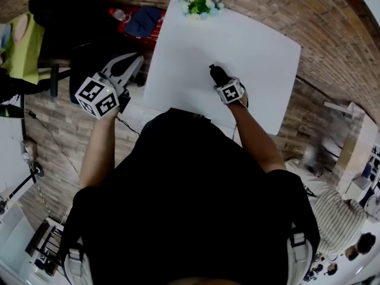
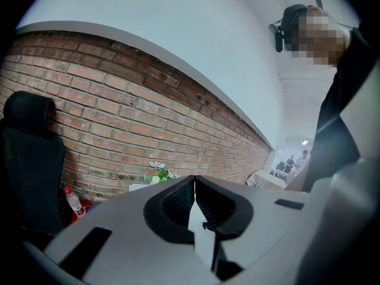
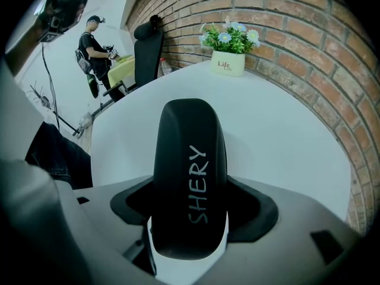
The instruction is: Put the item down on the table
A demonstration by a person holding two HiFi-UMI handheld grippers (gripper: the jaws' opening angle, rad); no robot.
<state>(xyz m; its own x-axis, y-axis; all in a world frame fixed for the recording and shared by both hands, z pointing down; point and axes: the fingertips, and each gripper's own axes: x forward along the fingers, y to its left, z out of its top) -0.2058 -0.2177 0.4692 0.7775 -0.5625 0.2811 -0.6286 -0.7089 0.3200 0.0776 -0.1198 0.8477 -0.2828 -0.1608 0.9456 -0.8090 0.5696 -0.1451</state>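
A black oblong case with "SHERY" printed along it sits between the jaws of my right gripper, which is shut on it across its width. In the head view the right gripper points steeply down over the near middle of the white table, and the case juts out beyond its marker cube. I cannot tell whether the case touches the tabletop. My left gripper hangs off the table's left side, shut with nothing in it; its fingertips meet.
A white pot of flowers marked "Life" stands at the table's far edge against the brick wall. A black chair and a water bottle are left of the table. A person stands further off.
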